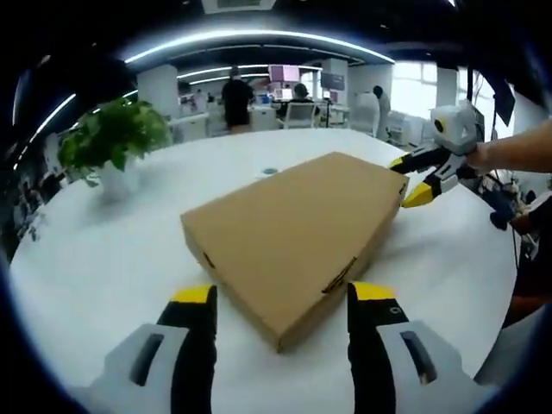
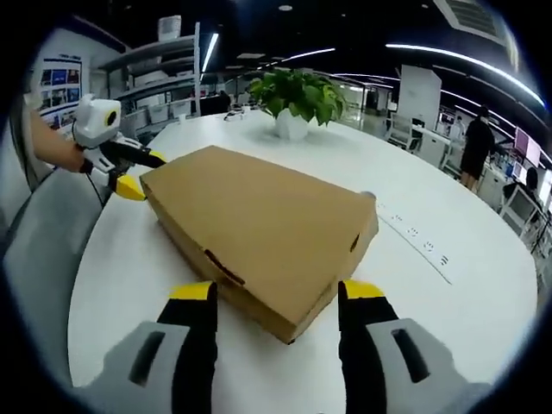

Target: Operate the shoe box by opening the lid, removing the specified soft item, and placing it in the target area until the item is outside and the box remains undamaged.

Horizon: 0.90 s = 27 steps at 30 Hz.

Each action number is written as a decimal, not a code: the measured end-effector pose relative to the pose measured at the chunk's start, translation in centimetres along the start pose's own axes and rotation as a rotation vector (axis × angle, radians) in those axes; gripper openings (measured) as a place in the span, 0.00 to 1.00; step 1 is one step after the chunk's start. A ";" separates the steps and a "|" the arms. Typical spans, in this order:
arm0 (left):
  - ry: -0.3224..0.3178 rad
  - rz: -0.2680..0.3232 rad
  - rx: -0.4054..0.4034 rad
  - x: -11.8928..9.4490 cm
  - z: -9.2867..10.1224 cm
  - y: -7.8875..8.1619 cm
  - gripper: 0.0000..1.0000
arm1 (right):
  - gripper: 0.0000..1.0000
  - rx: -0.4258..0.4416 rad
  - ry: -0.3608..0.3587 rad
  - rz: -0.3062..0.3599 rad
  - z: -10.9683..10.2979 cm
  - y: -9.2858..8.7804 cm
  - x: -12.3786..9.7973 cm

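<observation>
The shoe box (image 1: 293, 233) lies flat on the white counter (image 1: 112, 259) with its lid closed, a plain brown cardboard box, and we see it from opposite corners. In the left gripper view, our left tongs (image 1: 283, 293) stand wide apart, one yellow-tipped jaw on each side of the box's nearest corner, with no jaw visibly touching the cardboard. In the right gripper view, the right tongs (image 2: 278, 291) are spread just as wide around the opposite near corner, and again we cannot see contact. Each view also catches the other tool at the far end of the box: the right tongs (image 1: 414, 177) reach in beside the far corner in the left gripper view, held by a bare forearm (image 1: 517, 148), and the left tongs (image 2: 138, 172) sit just beside the far left corner in the right gripper view. Beyond the box, a potted plant (image 2: 297, 99) in a white pot stands on the counter. Farther back, we see an office with desks, chairs, ceiling light strips and a few people (image 2: 477, 147) standing or seated.
</observation>
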<state>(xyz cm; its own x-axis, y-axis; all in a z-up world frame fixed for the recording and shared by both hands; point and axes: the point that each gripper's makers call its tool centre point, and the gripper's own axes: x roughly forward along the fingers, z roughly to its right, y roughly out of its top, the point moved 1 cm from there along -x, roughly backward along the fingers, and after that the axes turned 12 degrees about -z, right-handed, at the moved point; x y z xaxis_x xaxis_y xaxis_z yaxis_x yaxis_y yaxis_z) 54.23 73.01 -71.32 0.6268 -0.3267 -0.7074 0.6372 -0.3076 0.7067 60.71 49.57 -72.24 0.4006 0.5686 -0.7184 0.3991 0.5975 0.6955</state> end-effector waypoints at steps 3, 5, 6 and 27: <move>0.001 0.000 0.012 0.1 0.3 0.1 0.57 | 0.52 -0.018 0.019 -0.017 0.1 -0.2 0.3; 0.008 -0.004 0.022 0.2 0.3 0.1 0.57 | 0.52 -0.024 0.028 -0.015 0.0 -0.2 0.2; 0.007 -0.002 0.022 0.2 0.3 0.1 0.57 | 0.51 -0.029 0.034 -0.013 0.1 -0.2 0.1; -0.013 -0.031 0.067 -0.2 -0.3 -0.3 0.53 | 0.47 -0.004 0.028 -0.035 -0.9 -0.3 0.1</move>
<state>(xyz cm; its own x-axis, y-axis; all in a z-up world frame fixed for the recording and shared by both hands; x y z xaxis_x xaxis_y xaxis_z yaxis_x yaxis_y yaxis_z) 54.03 73.42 -71.39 0.6011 -0.3276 -0.7289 0.6244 -0.3767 0.6843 59.86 50.01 -72.50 0.3634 0.5630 -0.7423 0.4089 0.6195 0.6701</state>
